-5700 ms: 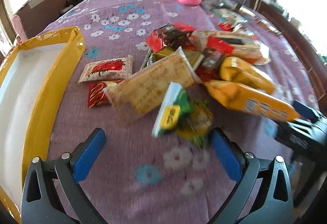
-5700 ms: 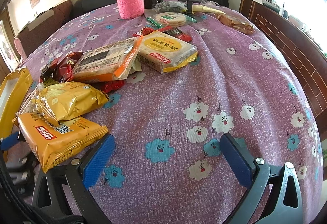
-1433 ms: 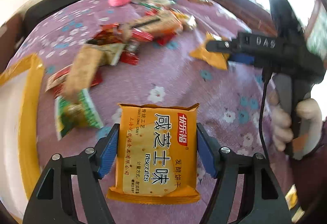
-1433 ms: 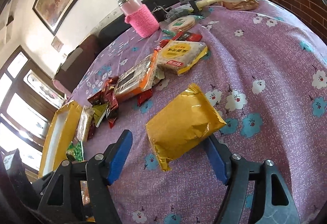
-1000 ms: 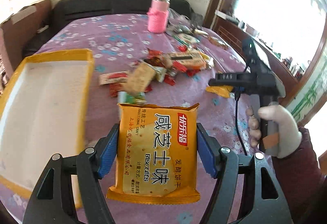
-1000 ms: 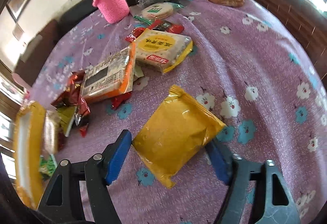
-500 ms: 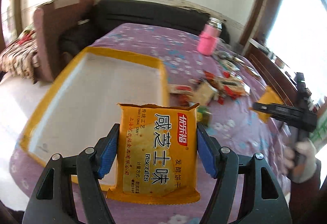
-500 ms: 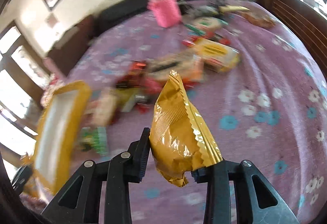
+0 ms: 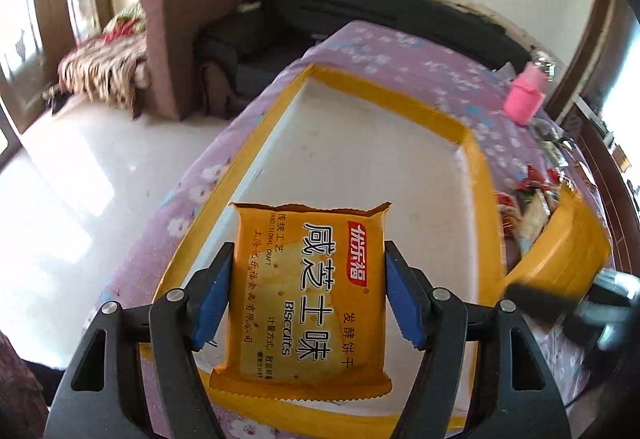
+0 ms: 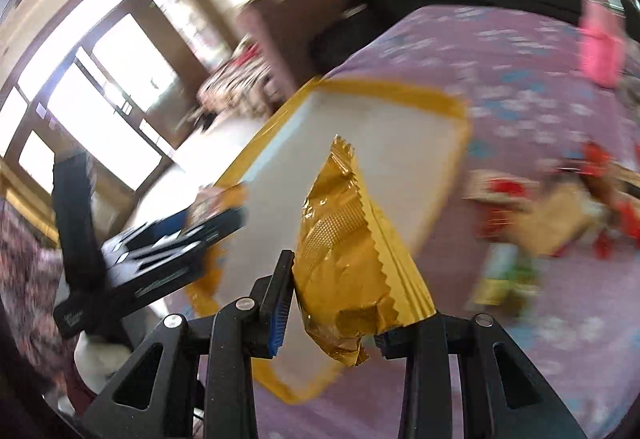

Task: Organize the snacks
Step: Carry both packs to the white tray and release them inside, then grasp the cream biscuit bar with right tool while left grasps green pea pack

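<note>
Our left gripper (image 9: 306,295) pinches an orange biscuit packet (image 9: 308,299) by its two long edges, the blue pads (image 9: 212,299) pressed against its sides, printed face toward the camera. The packet hangs in the air above the near part of a shallow tray with a yellow rim (image 9: 476,167) and a white floor, which looks empty where we can see it.

Our right gripper (image 10: 326,313) has just been closing, and its jaws now clamp a crinkled gold foil packet (image 10: 348,259) near its lower end, so the packet stands up on edge between them. It too hangs over the tray's rim (image 10: 400,91), toward the near right side. In this blurred view the left gripper's black body (image 10: 152,259) shows at the left, over the tray's near corner.

The tray sits at the edge of a table under a purple flowered cloth (image 9: 400,51). More snacks (image 10: 560,215) lie in a loose heap on the cloth to the right of the tray, and a pink bottle (image 9: 524,99) stands beyond.

We judge both packets to be in the carry step, about to be placed. Next, each needs lowering to the tray floor and releasing, side by side without overlapping.
</note>
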`<state>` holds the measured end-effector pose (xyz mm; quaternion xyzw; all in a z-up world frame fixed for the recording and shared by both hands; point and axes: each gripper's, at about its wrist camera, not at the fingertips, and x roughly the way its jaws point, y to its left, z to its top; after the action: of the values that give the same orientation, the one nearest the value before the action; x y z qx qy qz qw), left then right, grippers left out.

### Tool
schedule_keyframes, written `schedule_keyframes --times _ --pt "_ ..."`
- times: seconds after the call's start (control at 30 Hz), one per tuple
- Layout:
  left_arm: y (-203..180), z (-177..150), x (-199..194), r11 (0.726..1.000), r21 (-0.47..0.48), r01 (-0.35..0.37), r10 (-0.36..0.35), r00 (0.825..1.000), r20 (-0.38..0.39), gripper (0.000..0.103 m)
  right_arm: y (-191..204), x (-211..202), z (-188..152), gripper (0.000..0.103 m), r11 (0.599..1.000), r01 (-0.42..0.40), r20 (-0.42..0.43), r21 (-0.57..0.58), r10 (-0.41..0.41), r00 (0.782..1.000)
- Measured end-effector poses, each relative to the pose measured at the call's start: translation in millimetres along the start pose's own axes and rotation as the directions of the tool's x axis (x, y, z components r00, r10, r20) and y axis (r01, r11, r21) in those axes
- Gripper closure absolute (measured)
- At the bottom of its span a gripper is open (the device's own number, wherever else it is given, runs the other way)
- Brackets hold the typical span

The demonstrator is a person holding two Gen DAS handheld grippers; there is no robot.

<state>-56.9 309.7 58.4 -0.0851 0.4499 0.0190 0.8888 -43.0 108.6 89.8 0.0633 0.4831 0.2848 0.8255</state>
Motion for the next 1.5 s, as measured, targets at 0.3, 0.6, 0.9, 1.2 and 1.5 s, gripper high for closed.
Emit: schedule_keyframes --times 0.3,0.6,0.9,1.2,1.5 --pt "10 -4 9 0.999 -0.044 0.030 -0.032 0.998 -0.050 0.032 40 79 -18 0.070 0.993 0.034 -0.117 -0.115 -0.048 0.992" --pt "11 -2 -48 0.990 -0.127 0.063 -0.052 0.994 0.095 0.032 44 48 -22 0.049 0.989 0.053 -0.007 -0.139 -0.055 0.998" --pt "-45 -13 -83 0.983 -0.071 0.167 -0.155 0.975 0.160 0.025 -13 -60 -42 0.022 0.980 0.194 0.328 -0.051 -0.167 0.930" --pt "-118 -28 -49 0.962 0.057 0.267 -0.268 0.963 0.022 0.022 -184 -142 -85 0.022 0.902 0.313 0.248 0.298 -0.389 0.887" --pt "-169 -50 -27 0.951 0.162 0.264 -0.256 0.964 -0.073 0.022 -228 -137 -92 0.022 0.901 0.214 0.208 0.377 -0.307 0.929"
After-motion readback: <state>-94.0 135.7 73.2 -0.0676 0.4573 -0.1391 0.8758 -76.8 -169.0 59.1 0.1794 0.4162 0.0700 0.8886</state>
